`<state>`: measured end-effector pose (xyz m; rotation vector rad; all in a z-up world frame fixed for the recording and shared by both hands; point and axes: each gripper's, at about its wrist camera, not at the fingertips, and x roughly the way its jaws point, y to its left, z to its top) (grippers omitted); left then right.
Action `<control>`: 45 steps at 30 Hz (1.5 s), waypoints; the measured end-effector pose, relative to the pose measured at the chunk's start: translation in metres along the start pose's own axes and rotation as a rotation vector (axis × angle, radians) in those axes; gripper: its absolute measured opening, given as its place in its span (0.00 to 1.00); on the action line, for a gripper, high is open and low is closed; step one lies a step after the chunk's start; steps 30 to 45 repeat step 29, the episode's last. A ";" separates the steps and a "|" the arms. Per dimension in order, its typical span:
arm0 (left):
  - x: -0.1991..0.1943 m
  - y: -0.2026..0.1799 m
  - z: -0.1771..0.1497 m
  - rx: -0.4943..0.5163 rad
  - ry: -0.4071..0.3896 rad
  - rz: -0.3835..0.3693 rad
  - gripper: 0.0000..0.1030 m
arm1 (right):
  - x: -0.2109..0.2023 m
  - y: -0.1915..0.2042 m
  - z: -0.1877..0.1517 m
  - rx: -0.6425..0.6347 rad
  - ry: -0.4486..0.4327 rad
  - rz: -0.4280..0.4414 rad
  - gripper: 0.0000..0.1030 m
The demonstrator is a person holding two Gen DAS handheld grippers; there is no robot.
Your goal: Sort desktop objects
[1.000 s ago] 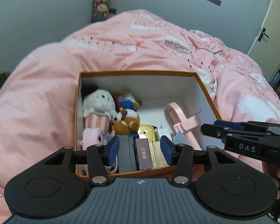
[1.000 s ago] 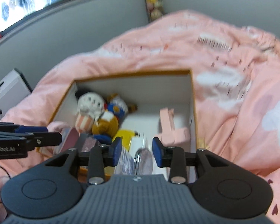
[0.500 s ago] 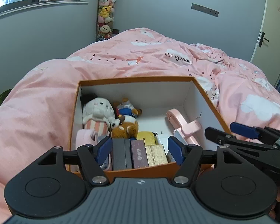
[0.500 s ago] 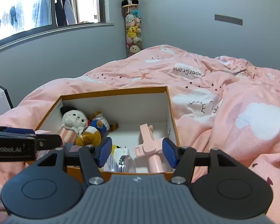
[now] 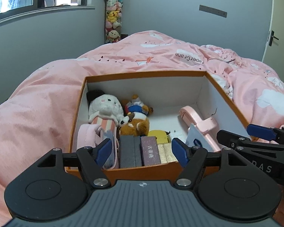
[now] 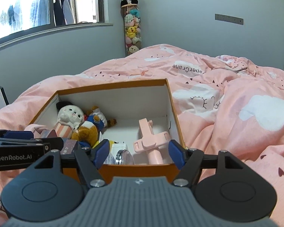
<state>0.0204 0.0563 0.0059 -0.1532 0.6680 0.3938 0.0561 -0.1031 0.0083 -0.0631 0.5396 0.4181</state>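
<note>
An orange box (image 5: 227, 96) with white inner walls is sitting on a pink duvet (image 5: 37, 113), and both grippers are hovering at its near edge, side by side. The left gripper (image 5: 142, 150) is opening its jaws, which are already standing wide, and nothing is being pressed between its blue pads (image 5: 103, 150); seen from its own camera, a dark grey box (image 5: 129, 151), a purple box (image 5: 150, 151) and a gold box (image 5: 166, 152) are standing in a row against the near wall, framed in the gap between the fingers but lying beyond them, untouched. The right gripper (image 6: 138, 154) is opening as well, wide apart and gripping nothing; a pink selfie stick (image 6: 151, 141) and a round clear lid-like thing (image 6: 124, 157), too close to the rim to make out properly, are lying in the box in the gap beyond its fingers. Further back on the left side of the box a white plush doll (image 5: 104, 109) in a striped outfit is lying beside a brown plush toy (image 5: 136, 125), with a pink pouch (image 5: 87, 136) leaning at the near left corner. A yellow item (image 5: 158, 135) and a white plug (image 5: 175, 136) are resting mid-box. In each wrist view the other gripper is showing at the frame's side, just beside the box.
</note>
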 end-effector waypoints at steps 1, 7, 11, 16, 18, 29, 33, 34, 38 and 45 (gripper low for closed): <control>0.002 0.000 -0.002 0.001 0.006 0.004 0.80 | 0.002 0.000 -0.001 0.000 0.006 -0.001 0.70; 0.008 0.000 -0.009 0.000 0.011 0.018 0.83 | 0.007 0.006 -0.008 -0.046 0.011 -0.011 0.75; 0.011 -0.001 -0.011 0.003 0.010 0.043 0.88 | 0.010 0.009 -0.010 -0.069 0.013 -0.018 0.76; 0.011 -0.001 -0.012 0.007 0.008 0.046 0.89 | 0.011 0.009 -0.010 -0.069 0.015 -0.018 0.76; 0.011 -0.001 -0.012 0.006 0.009 0.044 0.89 | 0.011 0.009 -0.010 -0.069 0.015 -0.017 0.77; 0.012 -0.001 -0.011 0.005 0.010 0.042 0.90 | 0.011 0.009 -0.010 -0.069 0.015 -0.018 0.77; 0.012 -0.001 -0.011 0.005 0.010 0.042 0.90 | 0.011 0.009 -0.010 -0.069 0.015 -0.018 0.77; 0.012 -0.001 -0.011 0.005 0.010 0.042 0.90 | 0.011 0.009 -0.010 -0.069 0.015 -0.018 0.77; 0.012 -0.001 -0.011 0.005 0.010 0.042 0.90 | 0.011 0.009 -0.010 -0.069 0.015 -0.018 0.77; 0.012 -0.001 -0.011 0.005 0.010 0.042 0.90 | 0.011 0.009 -0.010 -0.069 0.015 -0.018 0.77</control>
